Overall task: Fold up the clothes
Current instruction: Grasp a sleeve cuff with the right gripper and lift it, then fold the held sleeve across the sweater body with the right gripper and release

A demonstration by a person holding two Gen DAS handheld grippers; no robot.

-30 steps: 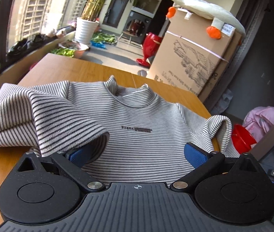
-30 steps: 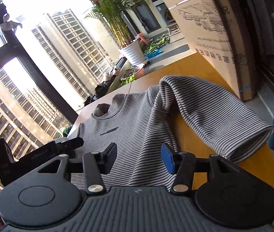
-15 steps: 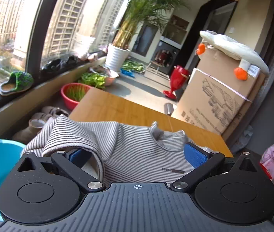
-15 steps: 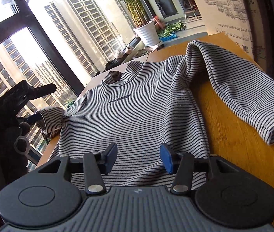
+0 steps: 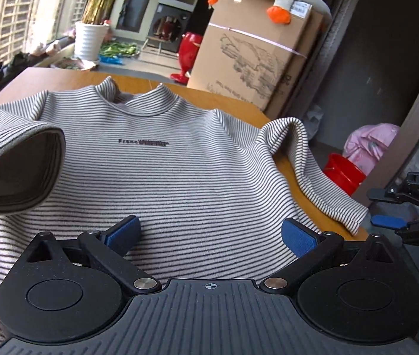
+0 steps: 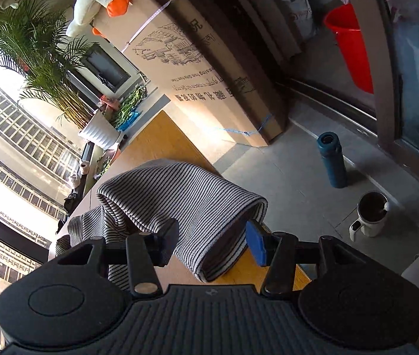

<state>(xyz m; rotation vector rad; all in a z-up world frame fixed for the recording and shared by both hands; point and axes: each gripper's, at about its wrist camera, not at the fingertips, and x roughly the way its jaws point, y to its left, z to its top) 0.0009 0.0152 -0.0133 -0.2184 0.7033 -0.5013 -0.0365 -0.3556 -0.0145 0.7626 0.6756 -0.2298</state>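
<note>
while on table: striped sweater (image 5: 179,174) lies front up on the wooden table (image 5: 61,78)
left gripper (image 5: 210,232): released, jaws wide above the hem
right gripper (image 6: 212,238): spread apart, straddling the right sleeve cuff (image 6: 233,236) at the table edge, not clamped

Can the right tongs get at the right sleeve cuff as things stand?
Probably yes: the right tongs are open, the striped sleeve cuff lies right between the fingers at the table edge, and nothing blocks it.
</note>
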